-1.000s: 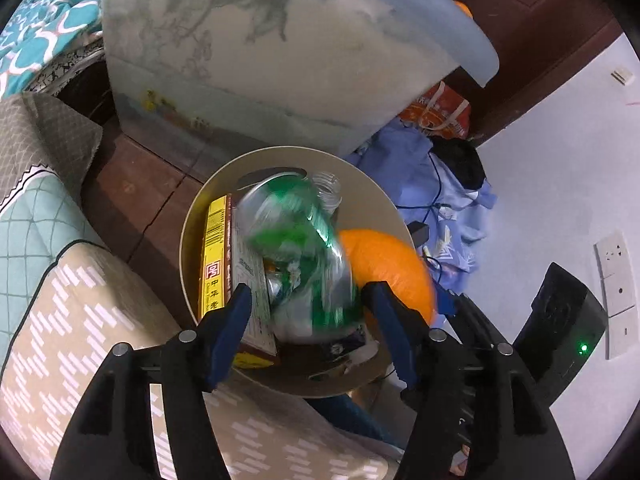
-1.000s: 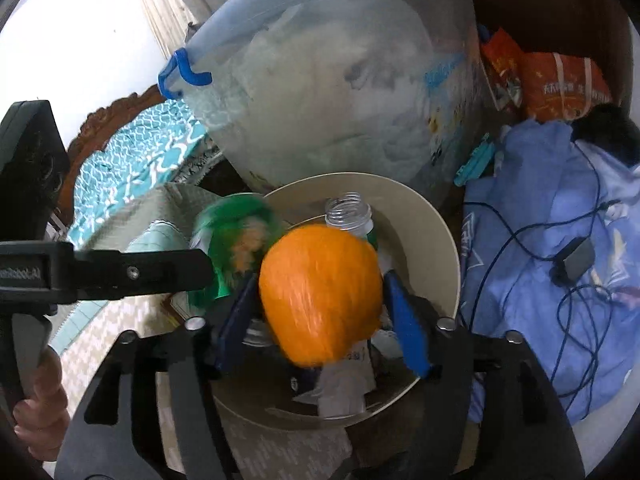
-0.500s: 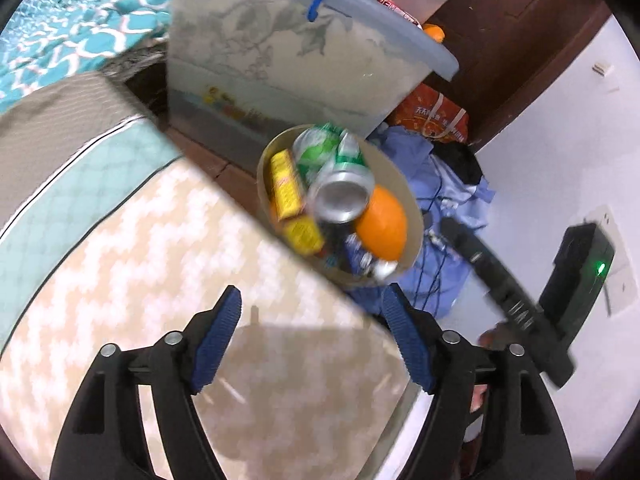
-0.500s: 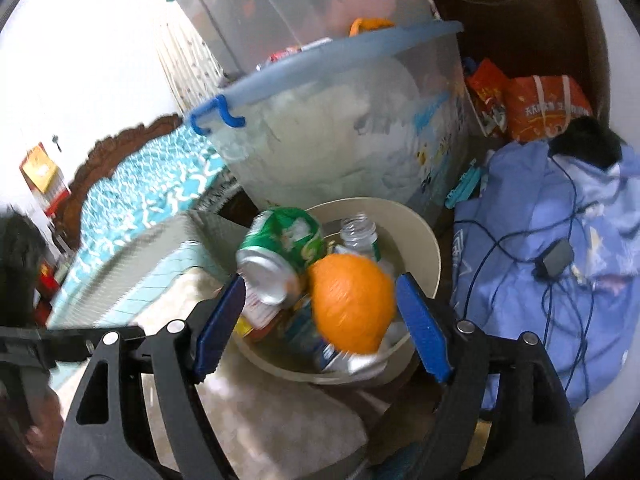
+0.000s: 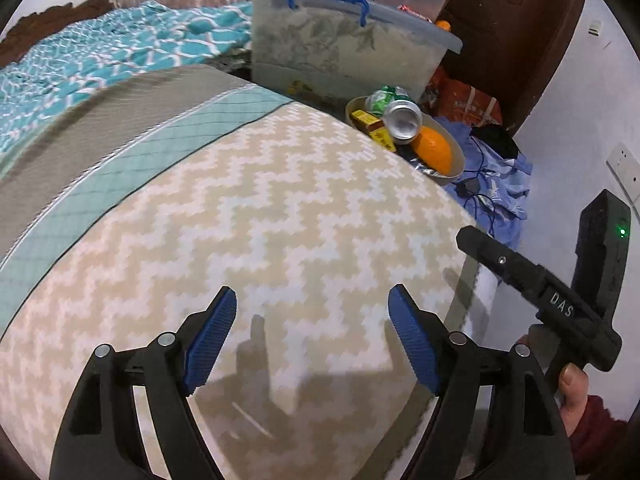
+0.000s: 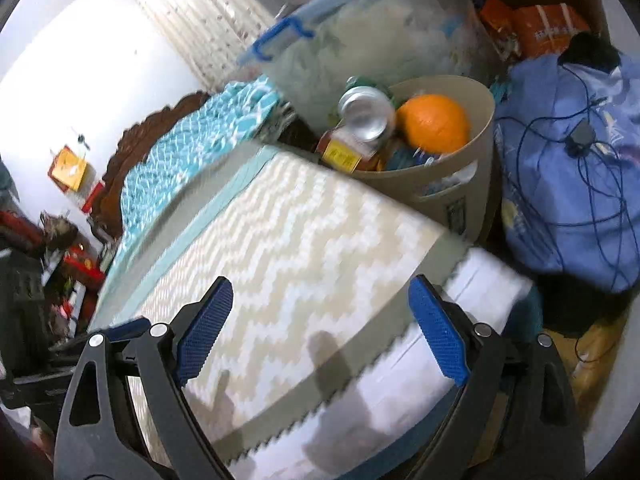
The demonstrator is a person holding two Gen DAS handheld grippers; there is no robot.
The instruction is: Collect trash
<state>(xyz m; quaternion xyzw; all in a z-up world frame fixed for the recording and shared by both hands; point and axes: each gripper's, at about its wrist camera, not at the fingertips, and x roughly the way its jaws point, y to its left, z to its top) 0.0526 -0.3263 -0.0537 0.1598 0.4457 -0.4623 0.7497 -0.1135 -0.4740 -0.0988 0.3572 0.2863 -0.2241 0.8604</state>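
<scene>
Where zigzag-woven bedding (image 5: 248, 216) ends, a round beige bin (image 6: 476, 176) holds a shiny can (image 6: 366, 114).

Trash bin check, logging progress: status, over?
Left gripper and right gripper opening, empty, over the bed. Can and orange in the bin. Nothing in the way.

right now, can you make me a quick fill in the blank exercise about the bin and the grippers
1. The silver-ended can lies in the beige bin right beside an ____ fruit.
2. Behind the bin stands a clear storage box whose lid handle is ____.
3. Nothing is between the pads of the left gripper or the right gripper; both hang over a mat with a ____ pattern.

Missing words: orange; blue; zigzag
</scene>
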